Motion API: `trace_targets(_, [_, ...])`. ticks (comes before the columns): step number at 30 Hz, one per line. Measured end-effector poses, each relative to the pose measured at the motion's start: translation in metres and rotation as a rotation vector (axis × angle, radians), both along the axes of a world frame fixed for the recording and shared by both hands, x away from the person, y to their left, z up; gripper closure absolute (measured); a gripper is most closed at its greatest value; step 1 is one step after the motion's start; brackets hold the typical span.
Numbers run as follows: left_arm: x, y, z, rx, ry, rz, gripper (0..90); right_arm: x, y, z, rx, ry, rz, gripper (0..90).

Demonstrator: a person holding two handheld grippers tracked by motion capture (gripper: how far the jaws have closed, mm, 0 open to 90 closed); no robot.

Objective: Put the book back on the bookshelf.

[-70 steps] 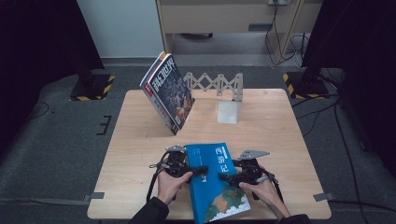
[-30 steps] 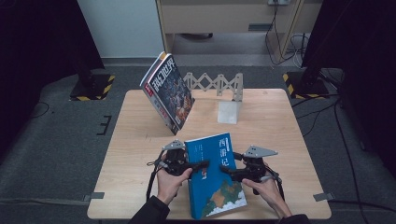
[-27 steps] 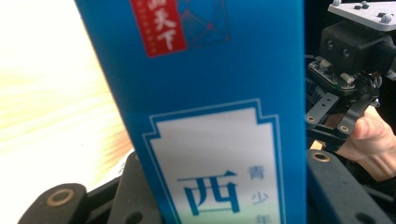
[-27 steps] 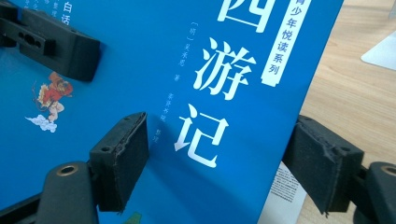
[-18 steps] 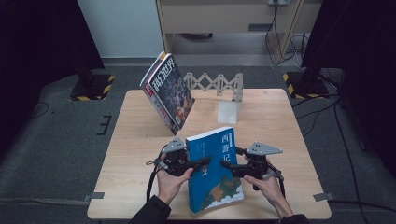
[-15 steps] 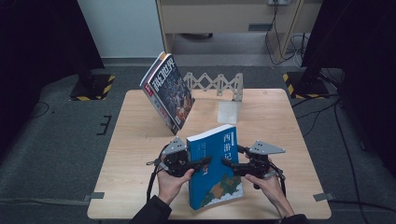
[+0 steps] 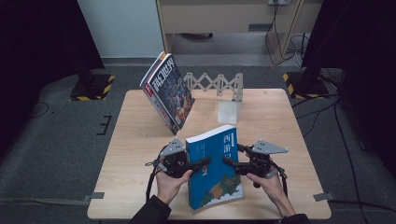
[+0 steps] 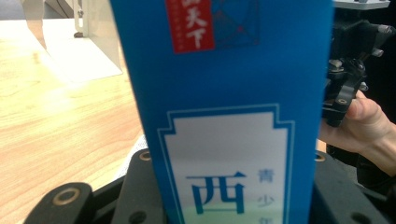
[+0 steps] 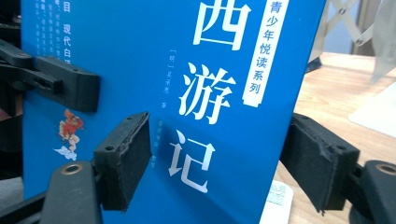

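Nearest, at the front edge of the pale wooden table (image 7: 135, 140): thick blue paperback book with white Chinese title lettering (image 7: 214, 170), tilted up off the tabletop, lower edge toward the person, upper edge raised toward the far side.

Left gripper (image 7: 201, 163): black jaws clamped across the left edge of the book, one jaw visible lying over the front cover. Left gripper view: cover standing between the jaw bases, close to the lens.

Right gripper (image 7: 229, 163): jaws straddling the right edge of the book. Right gripper view: one foam pad flat against the cover, the other behind the book; contact at the rear pad not clear, so a firm pinch probable but not certain.

Step in hand, by judgement: raising the book from flat toward upright, with both grippers sharing the load.

Farther back, centre: translucent white bookend plate (image 7: 229, 112) attached to a grey accordion-style expanding rack (image 7: 215, 84). Far left: glossy magazine with dark illustrated cover (image 7: 169, 91), leaning, lower corner on the table.

Next move, by judgement: continue rotation to vertical, keep both grips equal to prevent twisting, then carry forward toward the rack, clear of the leaning magazine.
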State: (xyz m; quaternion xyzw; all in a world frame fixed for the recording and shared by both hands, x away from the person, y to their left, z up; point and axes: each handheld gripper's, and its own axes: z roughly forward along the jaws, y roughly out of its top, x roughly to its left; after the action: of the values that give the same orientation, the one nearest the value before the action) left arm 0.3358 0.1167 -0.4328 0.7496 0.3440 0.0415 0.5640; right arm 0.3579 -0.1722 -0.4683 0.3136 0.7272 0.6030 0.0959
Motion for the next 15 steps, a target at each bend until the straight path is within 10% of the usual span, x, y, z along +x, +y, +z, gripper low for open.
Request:
trace_targets(6, [-0.001,-0.002,0.005,-0.004,-0.014,-0.017,60.6,0.002,-0.001,0.001,-0.006,0.03,0.001,26.4])
trace_targets(15, [-0.009,-0.004,0.028,0.01,-0.143,-0.026,61.2,-0.001,0.0,0.028,0.023,-0.073,-0.02,28.8])
